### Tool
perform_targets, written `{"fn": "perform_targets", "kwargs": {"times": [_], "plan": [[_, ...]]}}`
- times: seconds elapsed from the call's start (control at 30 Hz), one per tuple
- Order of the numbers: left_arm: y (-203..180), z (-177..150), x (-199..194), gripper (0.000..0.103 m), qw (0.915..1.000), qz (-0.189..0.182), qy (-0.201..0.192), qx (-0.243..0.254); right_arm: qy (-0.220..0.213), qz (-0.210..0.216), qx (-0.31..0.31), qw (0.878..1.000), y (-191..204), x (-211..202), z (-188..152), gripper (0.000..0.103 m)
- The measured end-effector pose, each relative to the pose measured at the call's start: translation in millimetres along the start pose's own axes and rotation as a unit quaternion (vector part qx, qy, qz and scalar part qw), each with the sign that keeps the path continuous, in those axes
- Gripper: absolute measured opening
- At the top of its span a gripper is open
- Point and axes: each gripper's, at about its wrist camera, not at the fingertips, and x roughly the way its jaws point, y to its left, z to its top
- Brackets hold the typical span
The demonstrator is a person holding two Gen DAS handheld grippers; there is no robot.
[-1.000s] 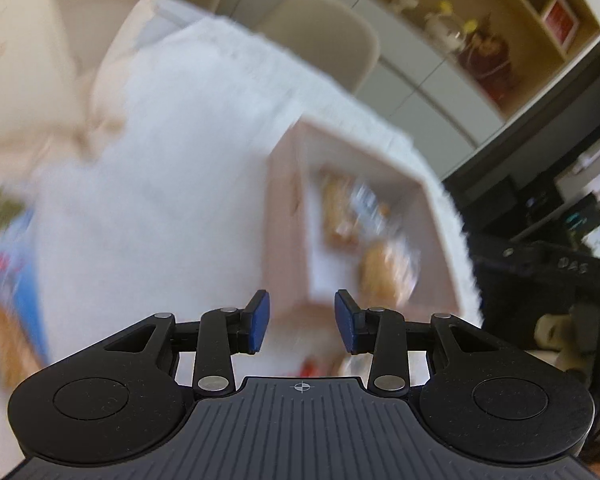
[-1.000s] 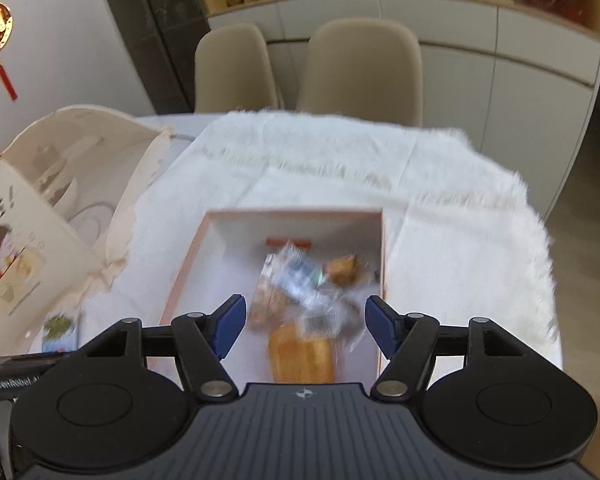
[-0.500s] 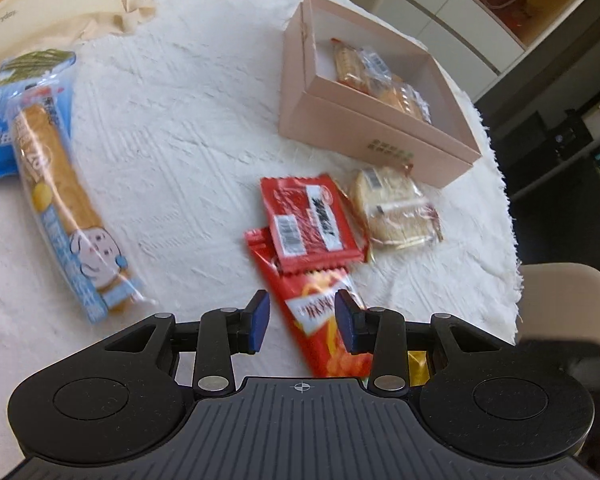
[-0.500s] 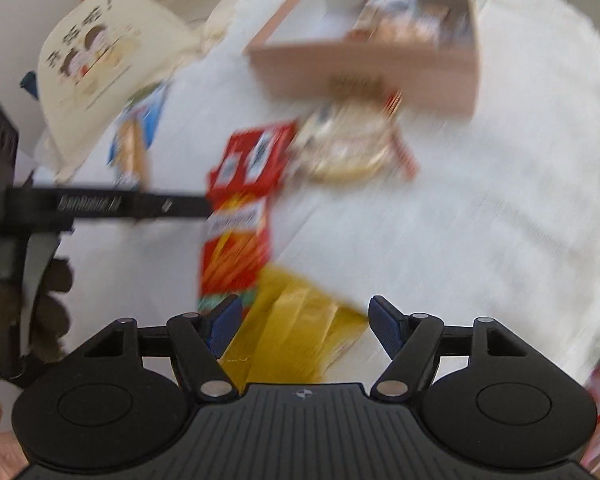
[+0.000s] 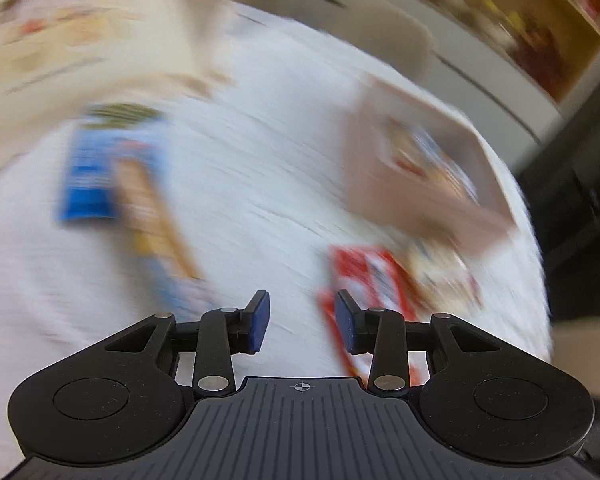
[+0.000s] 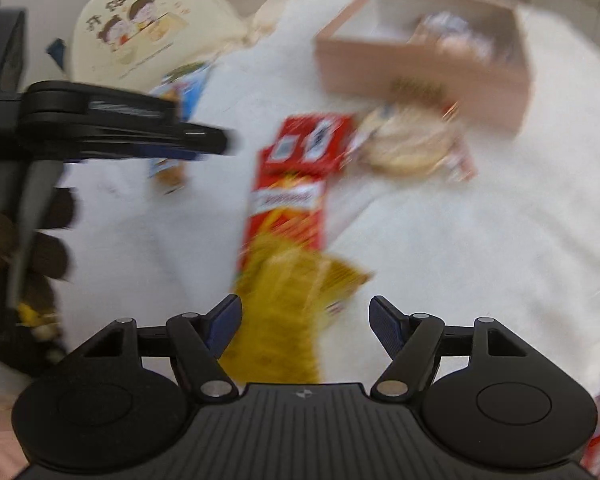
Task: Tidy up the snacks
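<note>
Both views are blurred by motion. My left gripper [image 5: 302, 322] is open and empty above the white cloth, between a long blue snack packet [image 5: 112, 172] on its left and two red packets [image 5: 364, 276] on its right. My right gripper [image 6: 306, 326] is open, its fingers wide apart over a yellow packet [image 6: 296, 300] lying on the cloth; the pads do not press on it. Beyond it lie the red packets [image 6: 296, 184] and a round biscuit pack [image 6: 412, 144]. A pink open box [image 6: 420, 60] behind them holds several snacks.
A cream printed bag [image 6: 140, 36] lies at the back left, with the blue packet [image 6: 180, 84] in front of it. The left gripper [image 6: 216, 142] and the hand [image 6: 20, 240] holding it reach in from the left. Chairs [image 5: 384, 36] and a cabinet stand beyond the table.
My right gripper came back from above the box and sank towards the yellow packet near the front, its jaws a little wider. The left view swung from the red packets towards the blue packet.
</note>
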Motion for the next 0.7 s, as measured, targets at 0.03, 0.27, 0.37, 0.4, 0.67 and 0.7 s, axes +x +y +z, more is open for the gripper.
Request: {"fn": "perform_targets", "kwargs": {"times": [0.03,0.27,0.37,0.4,0.67,0.7], "plan": [[13,3,-4,0.04,0.9995,0.012,-0.012,-0.025,-0.008,-0.009,0.0,1.0,-2,-3,1,0.071],[77,26,-9,0.04,0.9879,0.042,-0.039,-0.144,-0.051,-0.067,0.019,0.996,-12,2,12,0.071],[55,41,-9,0.04,0.994,0.0,-0.04,-0.101,-0.045,-0.064,0.033,0.996,-20,5,16,0.071],[40,48,-4,0.04,0.9964,-0.027,-0.03,-0.074,-0.044,-0.065,0.038,0.996,-23,6,17,0.071],[-101,38,68,0.035,0.9752,-0.102,0.097,0.171,-0.061,-0.111,0.071,0.989,-51,4,25,0.071],[-112,28,67,0.031,0.9685,-0.112,0.103,0.197,-0.067,-0.122,0.078,0.987,-57,1,25,0.071]]}}
